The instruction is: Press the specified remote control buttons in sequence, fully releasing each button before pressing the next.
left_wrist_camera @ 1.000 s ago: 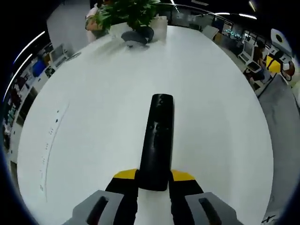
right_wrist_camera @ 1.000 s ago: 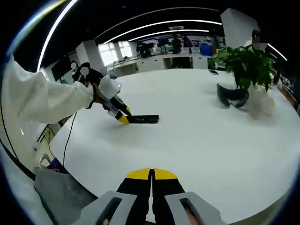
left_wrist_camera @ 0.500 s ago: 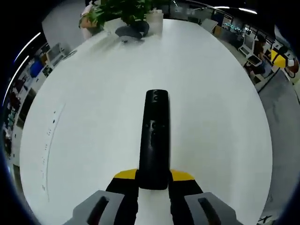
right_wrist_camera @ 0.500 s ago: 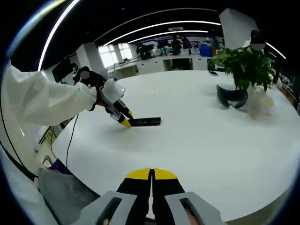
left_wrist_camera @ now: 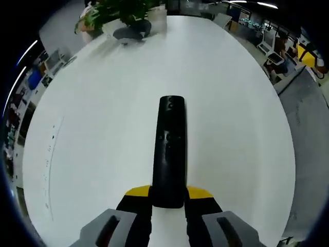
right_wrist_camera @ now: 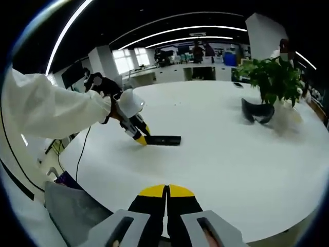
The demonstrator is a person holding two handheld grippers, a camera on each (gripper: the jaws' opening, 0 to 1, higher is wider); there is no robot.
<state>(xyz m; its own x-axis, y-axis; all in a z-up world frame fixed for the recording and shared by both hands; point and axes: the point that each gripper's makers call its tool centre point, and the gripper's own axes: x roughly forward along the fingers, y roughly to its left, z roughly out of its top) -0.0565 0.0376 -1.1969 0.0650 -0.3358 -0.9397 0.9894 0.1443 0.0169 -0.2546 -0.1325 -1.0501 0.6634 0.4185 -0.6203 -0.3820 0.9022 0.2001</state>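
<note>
A long black remote control (left_wrist_camera: 169,149) lies lengthwise ahead of my left gripper (left_wrist_camera: 168,194), whose yellow-tipped jaws are shut on its near end. Small buttons show on its top face. In the right gripper view the same remote (right_wrist_camera: 162,140) rests flat on the white table (right_wrist_camera: 241,154), held at its left end by the left gripper (right_wrist_camera: 140,139) in a white-sleeved arm (right_wrist_camera: 46,116). My right gripper (right_wrist_camera: 166,194) hovers over the table's near edge, jaws pressed together with nothing between them, well short of the remote.
A potted green plant (right_wrist_camera: 275,77) and a dark curved object (right_wrist_camera: 257,110) stand at the far right of the table; both appear at top left as the plant (left_wrist_camera: 115,10) and the dark object (left_wrist_camera: 131,33). Office desks and people fill the background.
The left view has tipped down a little, so the plant sits higher in it. In the right view the left gripper and remote have shifted slightly right. Both grips are unchanged.
</note>
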